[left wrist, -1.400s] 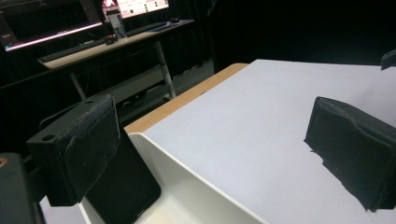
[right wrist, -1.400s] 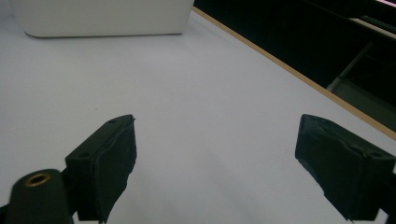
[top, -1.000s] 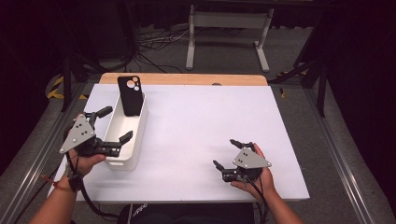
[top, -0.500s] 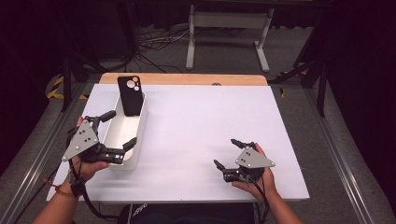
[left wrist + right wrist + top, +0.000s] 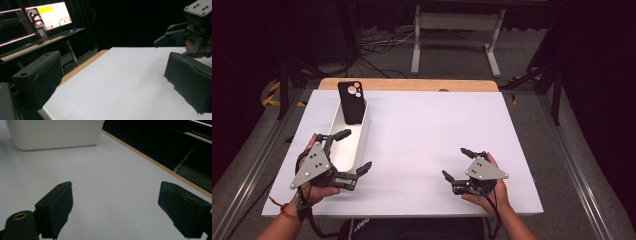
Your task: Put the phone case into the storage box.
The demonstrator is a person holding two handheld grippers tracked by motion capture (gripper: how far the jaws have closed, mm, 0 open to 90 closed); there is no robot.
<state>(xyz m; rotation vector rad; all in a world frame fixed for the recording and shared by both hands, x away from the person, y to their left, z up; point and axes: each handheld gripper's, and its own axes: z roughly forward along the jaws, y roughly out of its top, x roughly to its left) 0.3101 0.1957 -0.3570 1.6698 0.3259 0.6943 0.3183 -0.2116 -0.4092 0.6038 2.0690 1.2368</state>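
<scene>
White bin (image 5: pixel 347 145) sits long and narrow on the left of the table (image 5: pixel 427 130), with a black phone (image 5: pixel 351 101) standing up at its far end. Just beside the bin's near end is the left gripper (image 5: pixel 353 150), jaws spread wide and holding nothing. Over on the right, well apart, the right gripper (image 5: pixel 454 163) is spread wide too — empty. From the left gripper view you can see monitors (image 5: pixel 32 20) on a desk — the high view hides those.
</scene>
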